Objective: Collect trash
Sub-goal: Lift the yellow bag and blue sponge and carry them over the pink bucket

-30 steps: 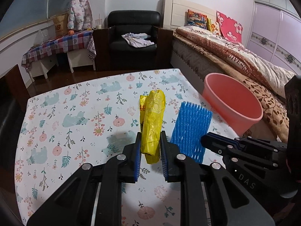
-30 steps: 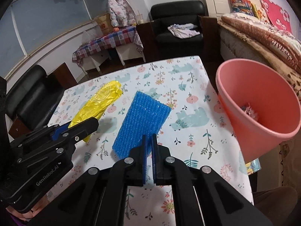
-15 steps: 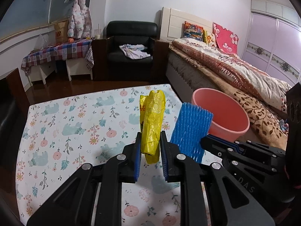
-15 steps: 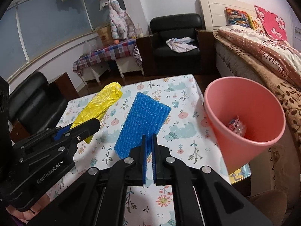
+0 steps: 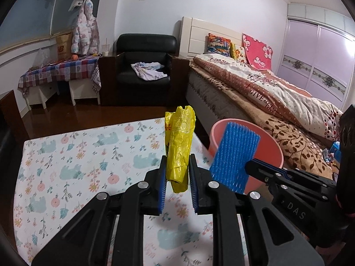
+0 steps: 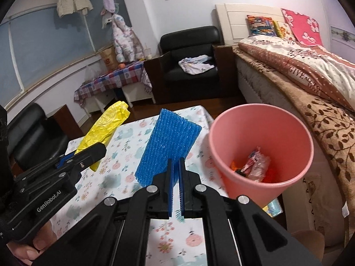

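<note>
Floral tablecloth (image 5: pixel 77 159) fronts bed (image 5: pixel 255 88); left claw (image 5: pixel 177 175) pinches yellow bag (image 5: pixel 179 146), right claw (image 6: pixel 175 170) blue mesh (image 6: pixel 168 146).

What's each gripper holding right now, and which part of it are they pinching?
The left gripper pinches the yellow plastic bag near its lower end. The right gripper clamps the blue foam net sleeve at its bottom edge. Both pieces stick up, off the table.

I saw crinkly glossy yellow plastic bag (image 5: pixel 179 146), ribbed blue foam netting (image 6: pixel 166 148), smooth matt pink plastic bin (image 6: pixel 261 133), printed cloth on desk (image 5: pixel 84 155), glossy black leather armchair (image 5: pixel 144 64).
</note>
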